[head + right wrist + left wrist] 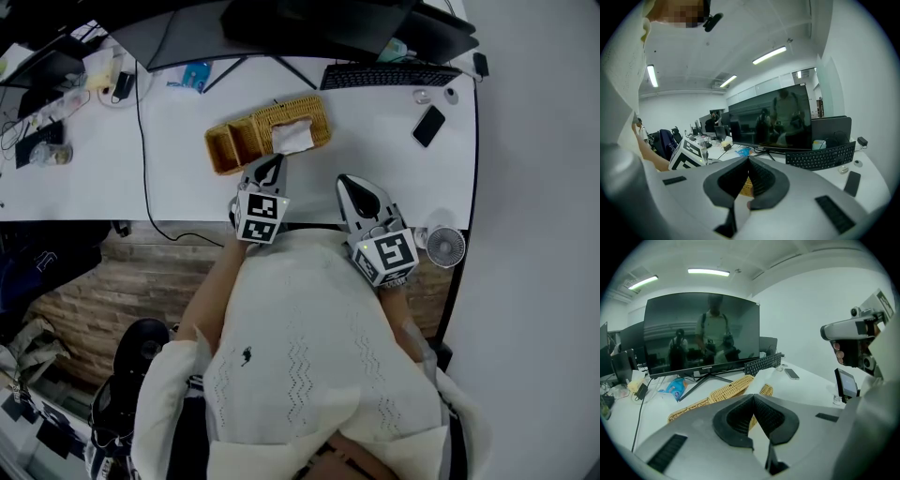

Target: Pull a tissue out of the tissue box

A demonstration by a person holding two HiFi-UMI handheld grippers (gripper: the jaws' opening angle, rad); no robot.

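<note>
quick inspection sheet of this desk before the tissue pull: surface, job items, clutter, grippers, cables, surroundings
surface: white desk, with the box near its middle.
job's things: wicker tissue box; a white tissue sticks up from its opening, not yet pulled.
clutter: keyboard, phone, blue packet, small fan by the right front corner.
grippers: left gripper has its jaws together with nothing between them and points at the box from just in front; right gripper has its jaws together with nothing between them, near the front edge.
cables: black cable crosses the desk and drops off the front edge.
surroundings: monitor behind the box; more desks to the left.
</note>
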